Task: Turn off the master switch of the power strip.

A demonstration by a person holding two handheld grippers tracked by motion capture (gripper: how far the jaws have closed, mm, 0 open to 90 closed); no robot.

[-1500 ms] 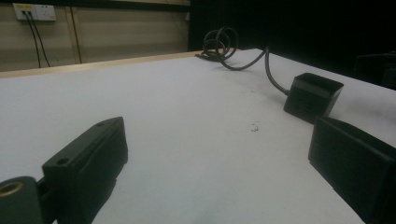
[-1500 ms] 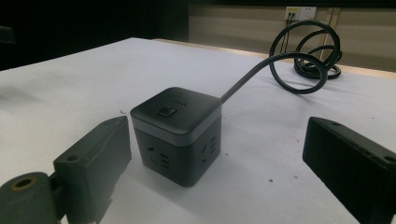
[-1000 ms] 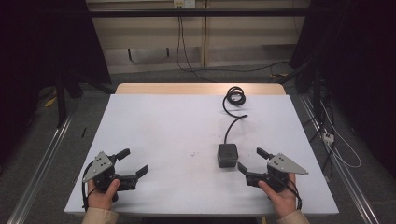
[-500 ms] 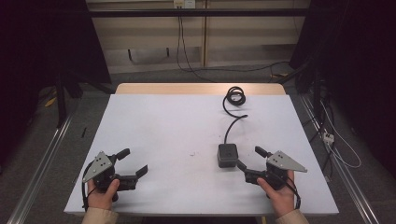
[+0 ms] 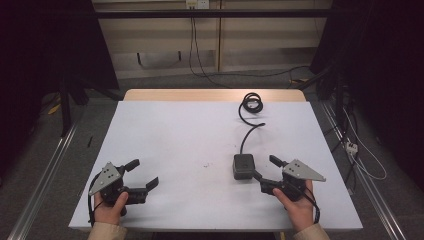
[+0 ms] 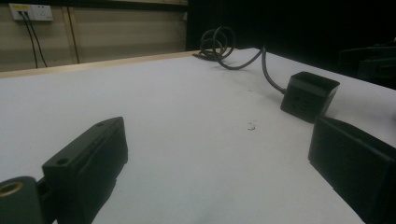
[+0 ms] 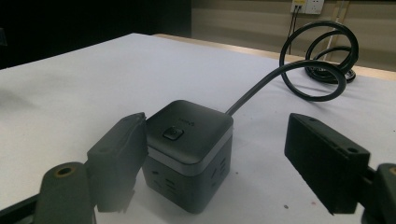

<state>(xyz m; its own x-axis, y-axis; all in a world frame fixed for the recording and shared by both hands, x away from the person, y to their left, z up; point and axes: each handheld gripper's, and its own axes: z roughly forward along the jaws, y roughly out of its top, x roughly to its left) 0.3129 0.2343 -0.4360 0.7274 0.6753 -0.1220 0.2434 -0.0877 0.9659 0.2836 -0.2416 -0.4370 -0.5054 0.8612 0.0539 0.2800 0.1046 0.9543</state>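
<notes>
White table (image 5: pixel 190 135), wooden strip along its far edge. A dark cube-shaped power socket (image 5: pixel 243 166) sits on the right half of the table, toward the near side. Its black cable (image 5: pixel 248 131) runs away toward the far edge and ends in a loose coil (image 5: pixel 251 103) near the wooden strip. The cube has a button on its top face and outlets on its sides, seen in the right gripper view (image 7: pixel 187 149).

Right gripper (image 5: pixel 264 174) is held in the person's right hand (image 5: pixel 295 205) at the near right of the table, jaws apart, pointing left at the cube. In the right gripper view (image 7: pixel 219 163) one jaw sits right against the cube's near corner, whether touching cannot be told; the other jaw is off to the side, apart from it. Cube not clamped.

Left gripper (image 5: pixel 142 174) is in the left hand (image 5: pixel 110 206) at the near left, well apart from the cube, jaws spread wide over bare table. In the left gripper view (image 6: pixel 219 154) the cube (image 6: pixel 309 95) shows farther off at the right, with small dark specks (image 6: pixel 251 125) on the table beside it.

Floor behind has wires and a wall outlet (image 5: pixel 197 4).
</notes>
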